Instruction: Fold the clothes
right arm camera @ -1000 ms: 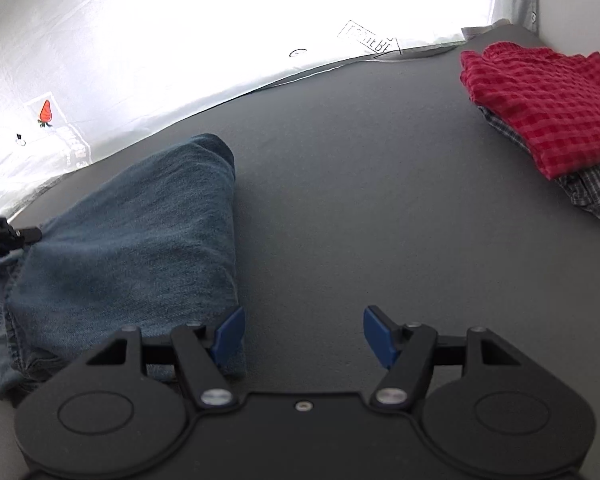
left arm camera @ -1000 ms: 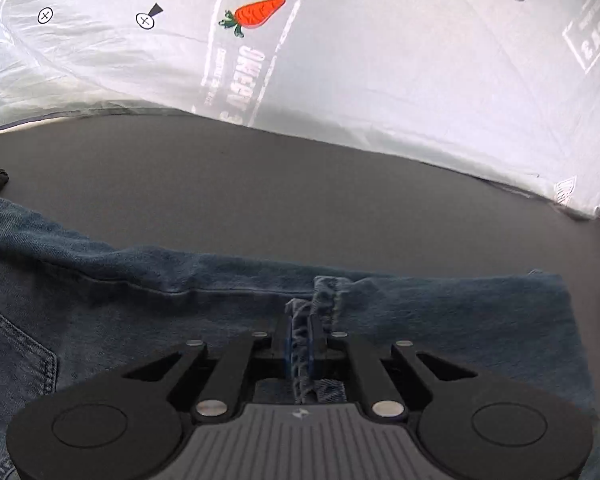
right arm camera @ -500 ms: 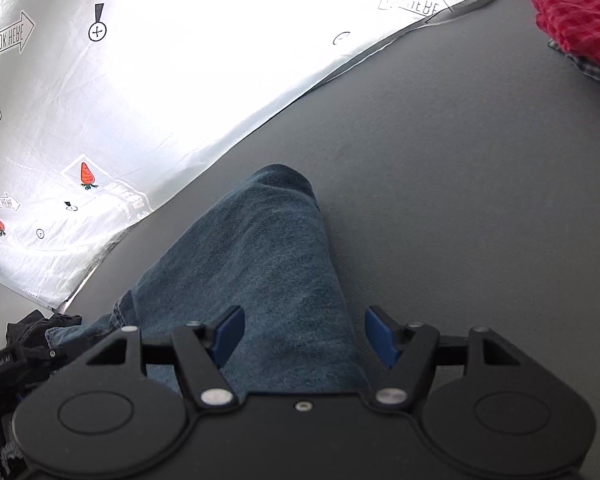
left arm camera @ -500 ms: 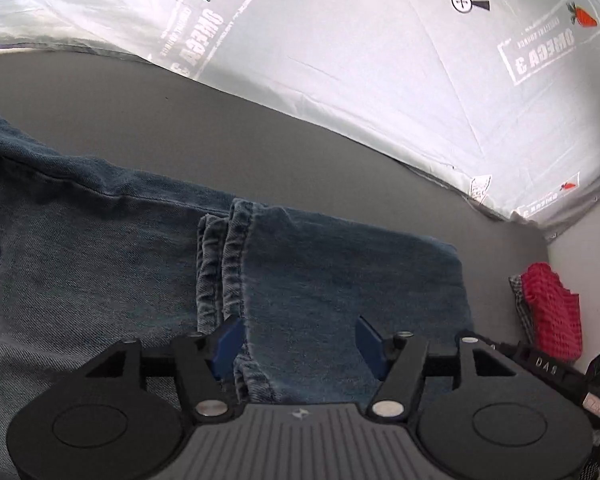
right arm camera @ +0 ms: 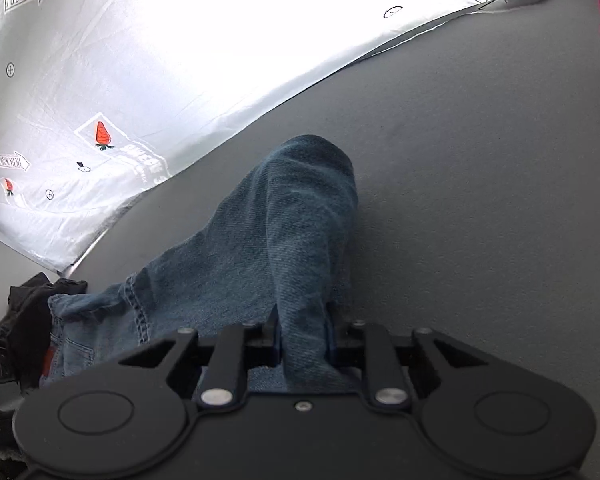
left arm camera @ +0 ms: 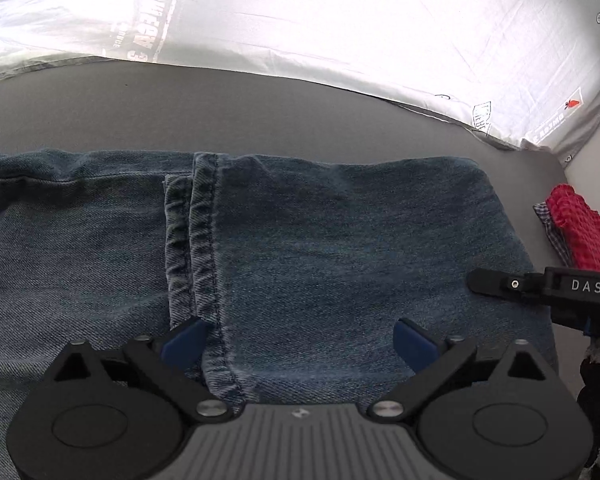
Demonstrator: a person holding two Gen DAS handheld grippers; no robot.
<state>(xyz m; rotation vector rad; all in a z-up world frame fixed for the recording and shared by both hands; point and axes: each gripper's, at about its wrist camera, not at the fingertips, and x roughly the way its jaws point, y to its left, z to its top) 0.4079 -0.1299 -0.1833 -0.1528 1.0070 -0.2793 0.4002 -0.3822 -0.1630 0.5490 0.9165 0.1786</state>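
Blue jeans (left arm camera: 340, 240) lie folded on the grey table, the leg hems (left arm camera: 196, 240) laid across the upper part. My left gripper (left arm camera: 298, 344) is open and empty just above the denim, its blue pads on either side of the folded leg. My right gripper (right arm camera: 302, 344) is shut on the folded edge of the jeans (right arm camera: 300, 240), which bunches up between the fingers. The right gripper's finger also shows in the left wrist view (left arm camera: 540, 288) at the jeans' right edge.
A stack of folded red checked and plaid clothes (left arm camera: 576, 232) sits to the right of the jeans. A white printed sheet (left arm camera: 340, 20) hangs along the table's far edge. Dark cloth (right arm camera: 32, 312) lies at the left in the right wrist view.
My left gripper let go of the leg hems and opened over the jeans. My right gripper moved onto the folded edge and shut on it.
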